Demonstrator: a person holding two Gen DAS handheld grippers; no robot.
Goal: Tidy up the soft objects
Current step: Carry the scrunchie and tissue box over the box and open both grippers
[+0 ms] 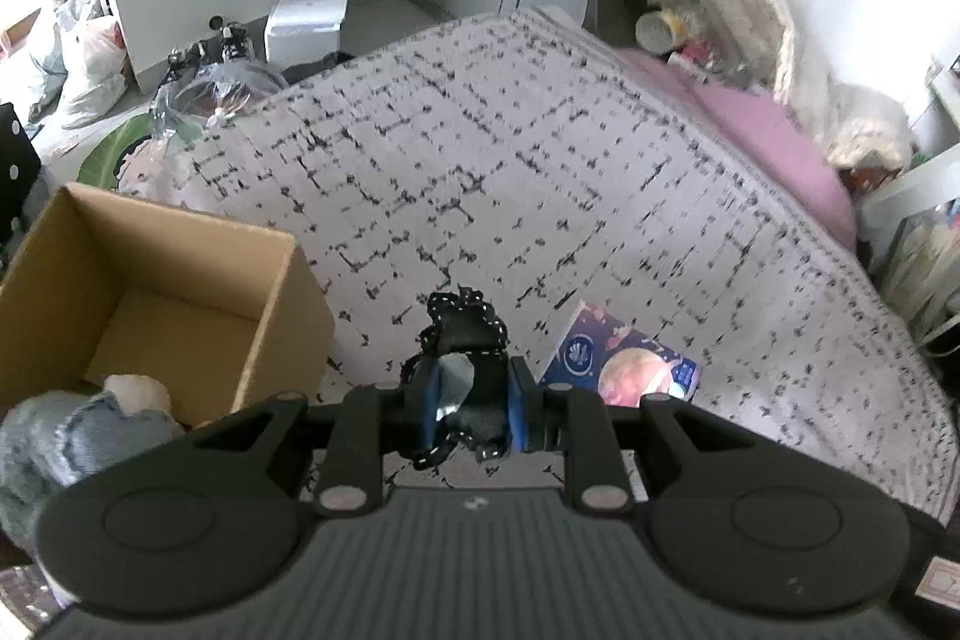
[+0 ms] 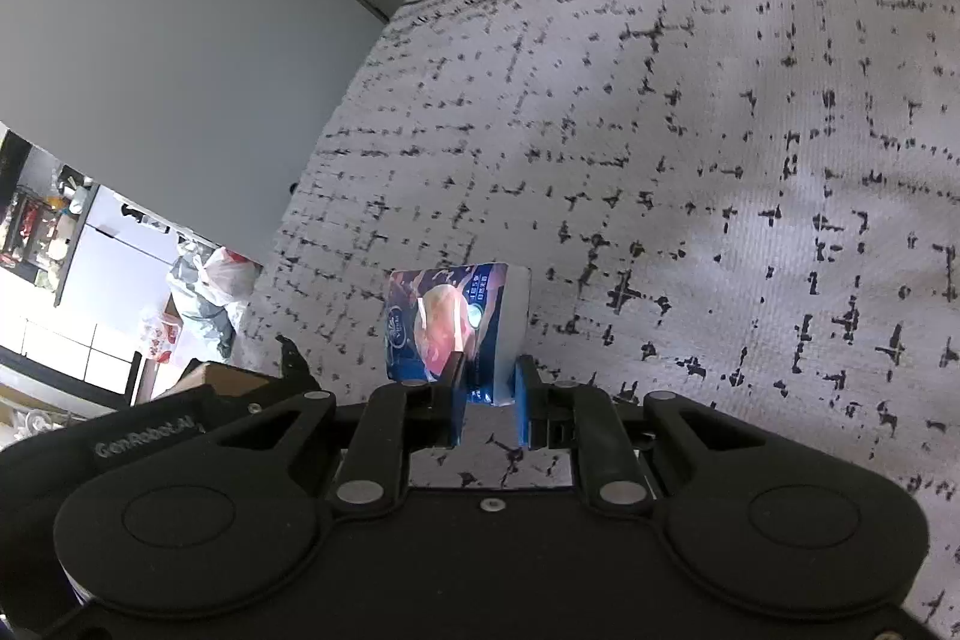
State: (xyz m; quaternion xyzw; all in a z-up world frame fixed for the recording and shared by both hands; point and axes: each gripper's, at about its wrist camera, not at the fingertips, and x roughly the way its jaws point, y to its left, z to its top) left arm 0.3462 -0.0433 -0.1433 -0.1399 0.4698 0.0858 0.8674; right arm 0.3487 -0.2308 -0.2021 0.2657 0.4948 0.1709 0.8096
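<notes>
My left gripper is shut on a black fabric item with dotted white trim, held above the bed next to a cardboard box. In the box lie a denim-blue soft item and a pale one. A blue tissue pack with a pink picture lies flat on the bedspread to the right. In the right wrist view, my right gripper has its jaws around the near end of that tissue pack, closed on it.
The bed has a grey-white patterned spread and a pink sheet at the far side. Bottles and clutter stand by the wall. Plastic bags and a white box sit on the floor.
</notes>
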